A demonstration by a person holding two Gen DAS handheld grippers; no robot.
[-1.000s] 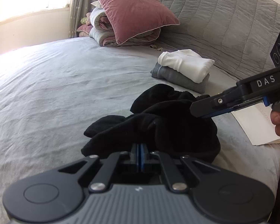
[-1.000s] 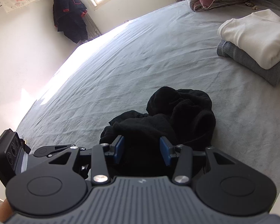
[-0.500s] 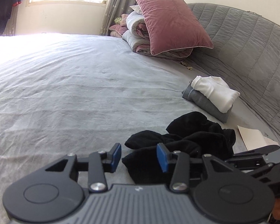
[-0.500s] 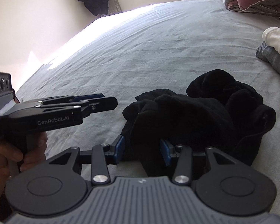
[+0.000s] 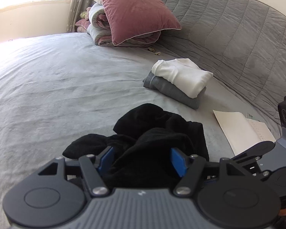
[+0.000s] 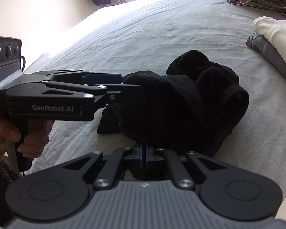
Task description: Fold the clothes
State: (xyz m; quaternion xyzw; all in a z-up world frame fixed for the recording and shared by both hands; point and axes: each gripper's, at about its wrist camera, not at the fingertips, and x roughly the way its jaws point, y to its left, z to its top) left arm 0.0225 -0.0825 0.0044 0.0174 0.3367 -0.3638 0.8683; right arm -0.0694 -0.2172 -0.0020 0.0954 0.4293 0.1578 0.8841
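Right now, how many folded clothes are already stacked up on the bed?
2. A white folded garment lies on top of a grey folded garment, beside the quilted headboard. Anything thinner hidden between them could not be seen.

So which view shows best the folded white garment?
The left wrist view: the whole folded white garment shows, lying on the folded grey one. In the right wrist view the frame edge cuts it.

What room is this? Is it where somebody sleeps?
Most likely a bedroom. There is a big bed with a padded grey headboard, a pink pillow on rolled bedding, and folded clothes stacked on the sheet.
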